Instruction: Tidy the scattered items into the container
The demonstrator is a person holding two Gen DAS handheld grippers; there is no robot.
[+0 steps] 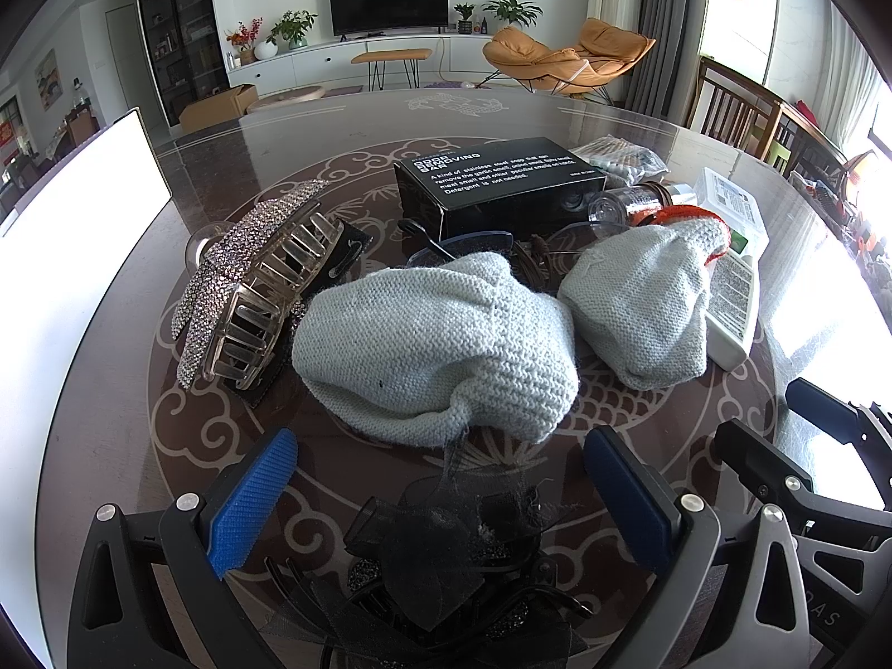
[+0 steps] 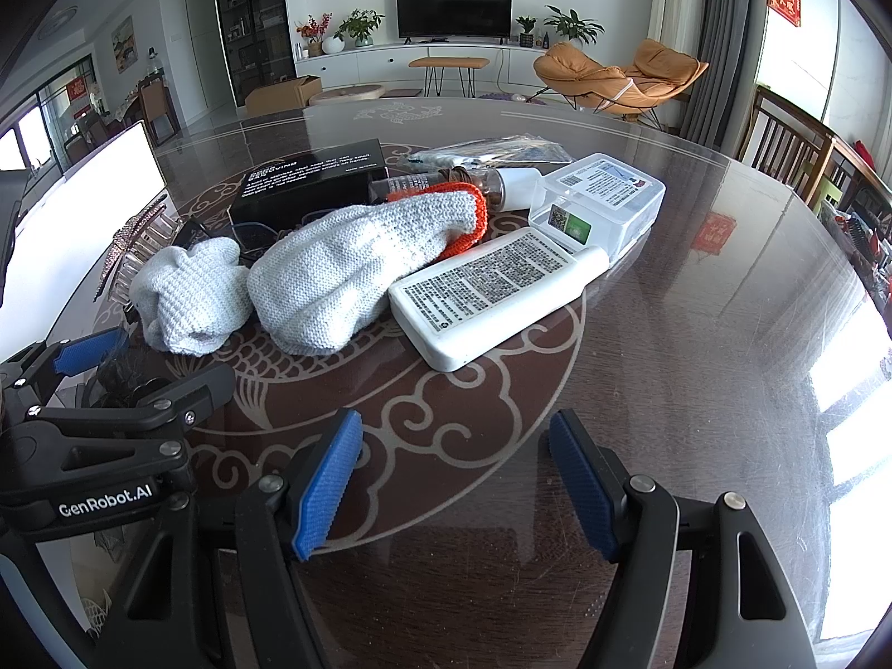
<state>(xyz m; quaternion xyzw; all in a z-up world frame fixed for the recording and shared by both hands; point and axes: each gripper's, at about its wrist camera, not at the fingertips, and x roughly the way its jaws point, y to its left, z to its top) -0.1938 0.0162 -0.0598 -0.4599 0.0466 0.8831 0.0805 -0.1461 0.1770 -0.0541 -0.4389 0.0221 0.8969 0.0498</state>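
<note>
My left gripper (image 1: 440, 502) is open, its blue pads (image 1: 253, 502) wide apart on either side of a black mesh hair bow (image 1: 446, 546) lying on the table. Just ahead lie two grey knitted gloves (image 1: 435, 345), the right one (image 1: 641, 301) with an orange cuff. A rhinestone claw clip (image 1: 251, 284) sits to their left. The white container (image 1: 67, 234) stands at the far left, overexposed. My right gripper (image 2: 457, 482) is open over bare table, short of a white bottle (image 2: 490, 290) and the orange-cuffed glove (image 2: 357, 262).
Behind the gloves are a black box (image 1: 502, 184), dark glasses (image 1: 463, 245), a small clear jar (image 1: 630, 203), a plastic bag (image 1: 619, 159) and a clear plastic case (image 2: 602, 200). The glass-topped table (image 2: 697, 334) has free room to the right. Wooden chairs (image 2: 791, 156) stand at its far right edge.
</note>
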